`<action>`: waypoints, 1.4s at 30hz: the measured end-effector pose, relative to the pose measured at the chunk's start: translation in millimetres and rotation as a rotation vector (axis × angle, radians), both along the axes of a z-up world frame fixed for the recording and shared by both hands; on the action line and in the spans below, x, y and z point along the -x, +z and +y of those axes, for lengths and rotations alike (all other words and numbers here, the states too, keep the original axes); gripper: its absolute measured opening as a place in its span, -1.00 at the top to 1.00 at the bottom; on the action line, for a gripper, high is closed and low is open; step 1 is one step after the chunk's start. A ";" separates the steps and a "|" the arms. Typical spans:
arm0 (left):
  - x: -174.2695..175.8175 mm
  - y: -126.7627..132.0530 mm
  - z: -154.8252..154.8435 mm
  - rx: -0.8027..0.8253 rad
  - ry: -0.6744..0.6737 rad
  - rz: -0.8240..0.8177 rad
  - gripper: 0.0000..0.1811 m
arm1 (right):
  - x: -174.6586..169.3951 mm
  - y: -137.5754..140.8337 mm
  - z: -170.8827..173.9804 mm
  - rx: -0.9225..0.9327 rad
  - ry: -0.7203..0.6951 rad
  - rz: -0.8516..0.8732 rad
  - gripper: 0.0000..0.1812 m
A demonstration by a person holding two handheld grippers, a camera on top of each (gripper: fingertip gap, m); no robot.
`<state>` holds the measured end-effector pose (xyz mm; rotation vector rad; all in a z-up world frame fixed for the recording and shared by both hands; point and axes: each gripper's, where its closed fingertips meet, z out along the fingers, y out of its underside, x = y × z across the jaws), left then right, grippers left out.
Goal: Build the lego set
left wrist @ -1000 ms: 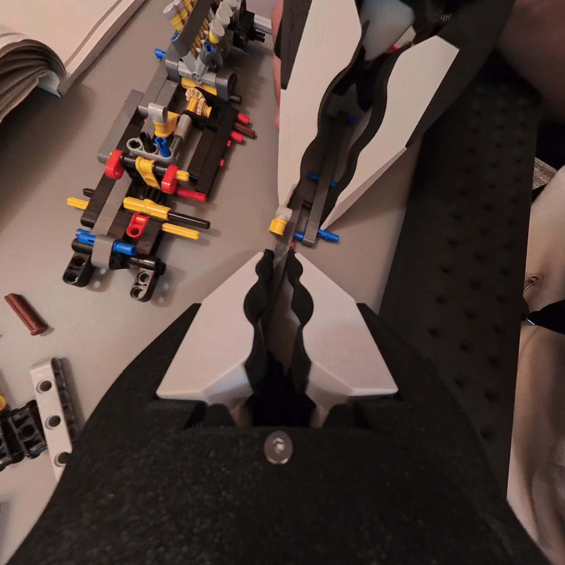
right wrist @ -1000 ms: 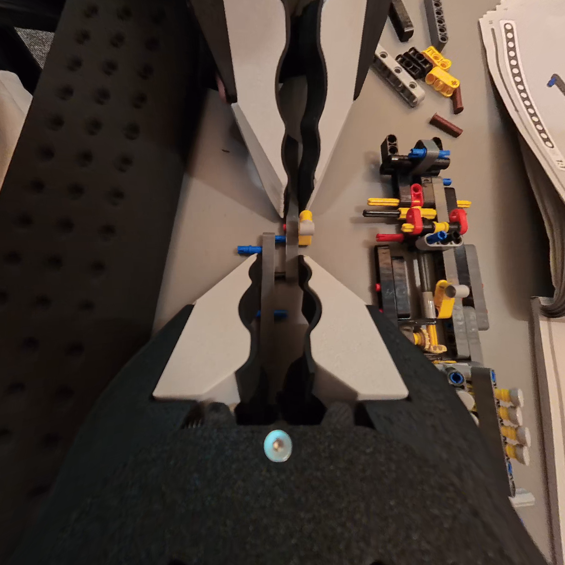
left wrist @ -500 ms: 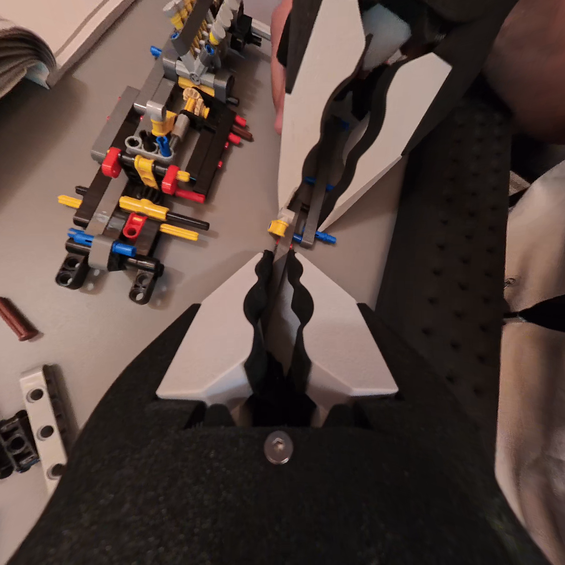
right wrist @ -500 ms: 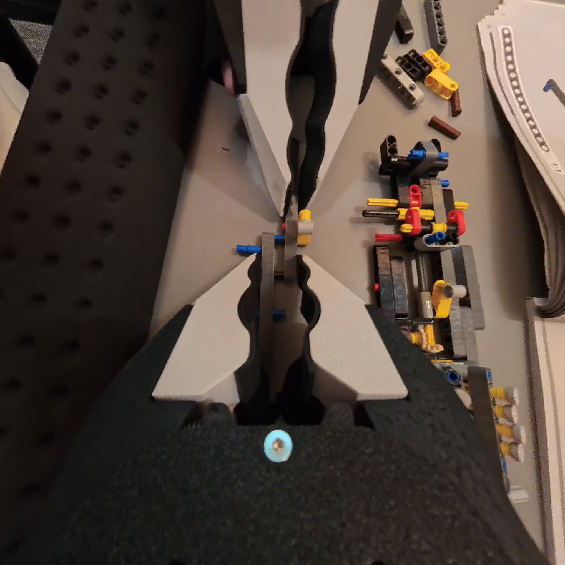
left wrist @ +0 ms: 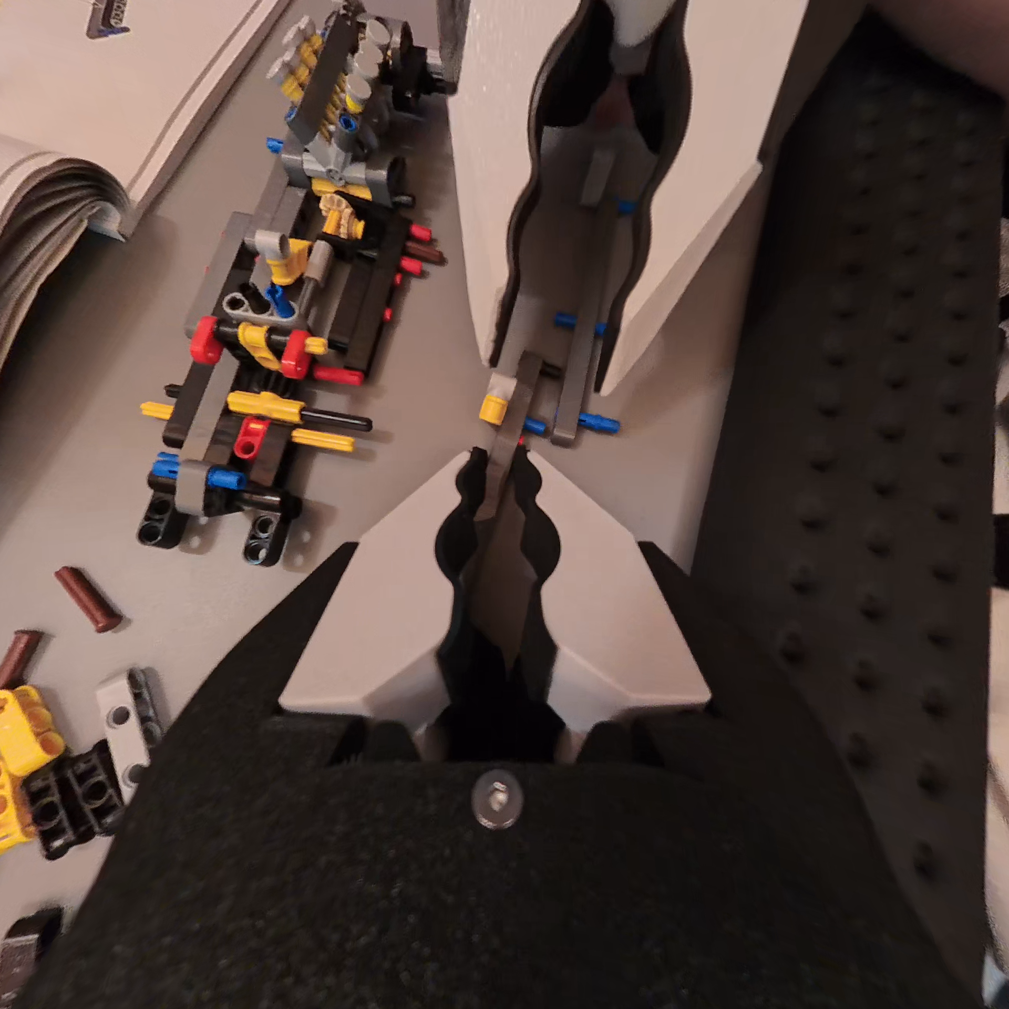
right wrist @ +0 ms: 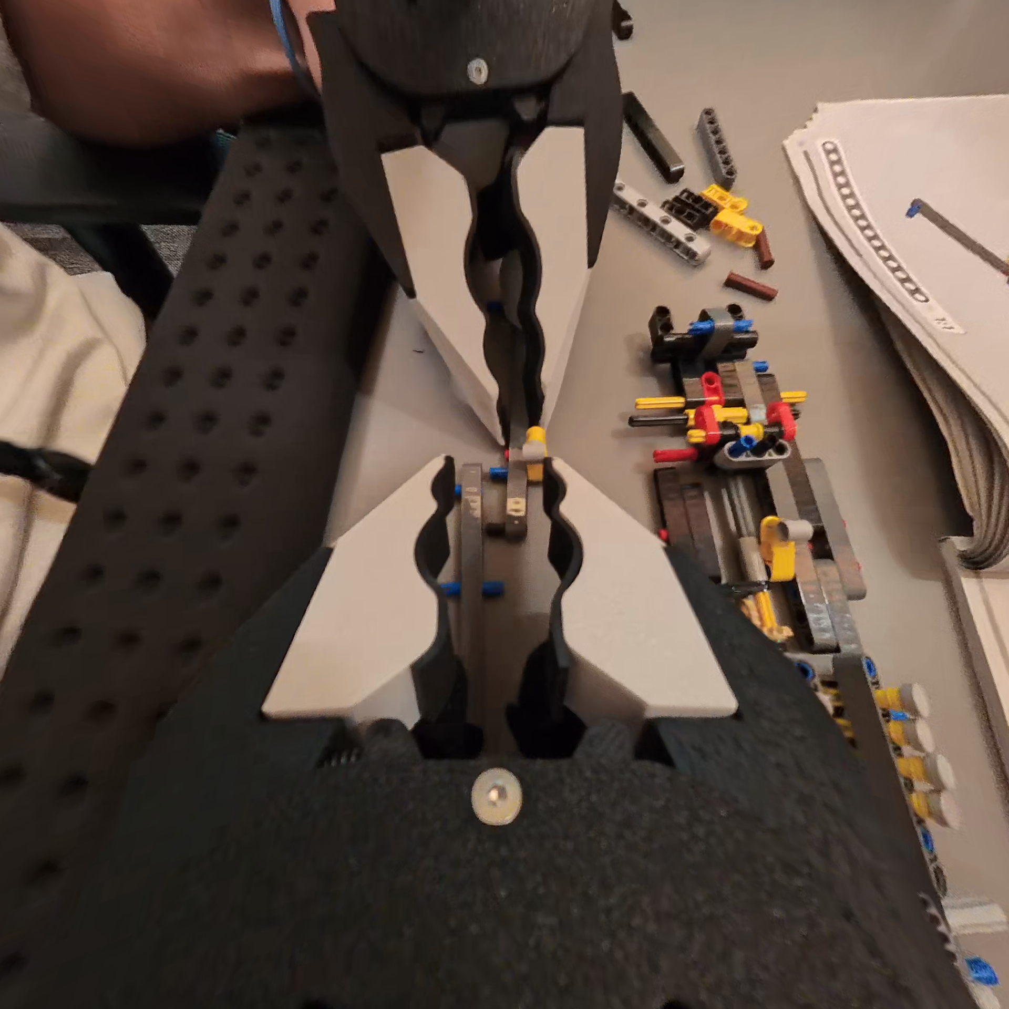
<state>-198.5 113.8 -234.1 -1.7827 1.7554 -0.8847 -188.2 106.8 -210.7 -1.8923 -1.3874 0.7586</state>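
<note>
Above the grey table (left wrist: 349, 557), tip to tip, two grippers are seen with one small grey sub-assembly (left wrist: 546, 382) between them. The left gripper (left wrist: 499, 453) is closed tight on a dark grey beam (left wrist: 505, 453); the right gripper (right wrist: 499, 464) is parted only slightly, and its fingers clamp two parallel grey beams (right wrist: 472, 546) studded with blue pins. One yellow bush (left wrist: 493, 409) is seen at the joint. Beside them, one larger chassis build (left wrist: 284, 327) lies on the table. Two brown pins (left wrist: 87, 598), one white beam (left wrist: 128, 726) and one yellow connector (left wrist: 24, 729) are counted loose nearby. One open instruction booklet (right wrist: 901, 245) is shown; no legible writing can be made out.
</note>
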 end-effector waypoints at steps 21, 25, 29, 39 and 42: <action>0.0 -0.2 -2.3 0.014 -0.010 0.000 0.90 | 3.8 -23.7 0.1 -0.003 -0.007 -0.190 0.65; 0.1 -0.2 -2.4 0.015 -0.011 0.000 0.90 | 3.2 -23.8 -0.6 -0.015 -0.005 -0.201 0.65; 0.3 -0.4 -3.6 0.018 -0.018 0.001 0.90 | 2.6 -24.0 -0.5 -0.001 0.002 -0.186 0.67; -0.4 -0.8 -3.8 0.030 -0.014 0.008 0.90 | 1.2 -25.0 0.0 -0.026 0.014 -0.226 0.67; -0.6 -0.9 -4.1 0.039 -0.014 0.010 0.90 | 0.6 -25.3 -0.2 -0.009 0.005 -0.216 0.67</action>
